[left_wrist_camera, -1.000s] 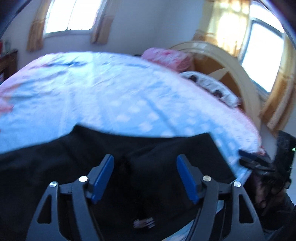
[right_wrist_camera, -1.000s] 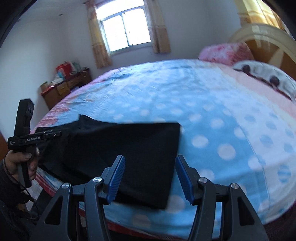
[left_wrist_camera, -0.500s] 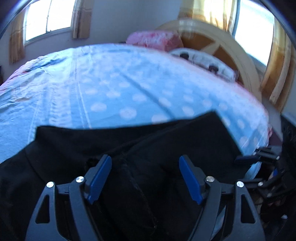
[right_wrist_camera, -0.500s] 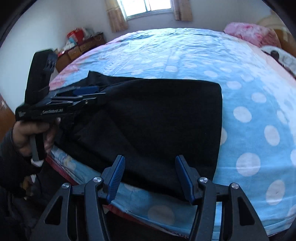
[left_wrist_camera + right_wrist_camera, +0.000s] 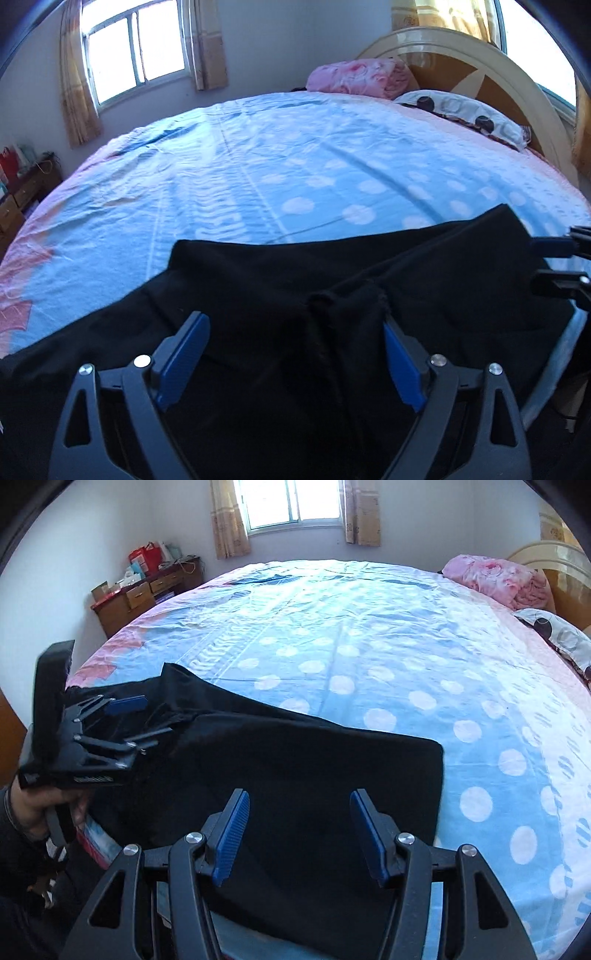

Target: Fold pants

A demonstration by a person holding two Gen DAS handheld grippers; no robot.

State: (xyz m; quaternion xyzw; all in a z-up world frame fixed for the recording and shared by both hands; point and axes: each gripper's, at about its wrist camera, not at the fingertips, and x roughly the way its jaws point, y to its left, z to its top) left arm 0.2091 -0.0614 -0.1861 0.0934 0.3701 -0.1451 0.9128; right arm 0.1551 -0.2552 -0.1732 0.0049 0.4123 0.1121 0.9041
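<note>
Black pants (image 5: pixel 443 280) lie spread along the near edge of the bed, with a bunched ridge of cloth at the crotch. My left gripper (image 5: pixel 293 325) hovers low over that ridge; its jaws are opening and stand wide, with the ridge between them and the blue pads (image 5: pixel 184 350) not pressing it. My right gripper (image 5: pixel 299 797) is open above the flat leg end of the pants (image 5: pixel 314 760), nothing pinched. The right wrist view shows the left gripper (image 5: pixel 107 731) held by a hand at the pants' left part. The right gripper (image 5: pixel 561 258) pokes in at the left wrist view's right edge.
The bed sheet (image 5: pixel 369 646) is blue with white dots and pink borders. A folded pink blanket (image 5: pixel 495 576) and a spotted pillow (image 5: pixel 461 110) lie by the wooden headboard (image 5: pixel 480 74). A wooden dresser (image 5: pixel 147 587) with bags stands at the far left wall.
My left gripper has sunk closer to the pants and its jaws have spread wider. My right gripper has shifted over the leg end, and the left hand now shows closer in its view.
</note>
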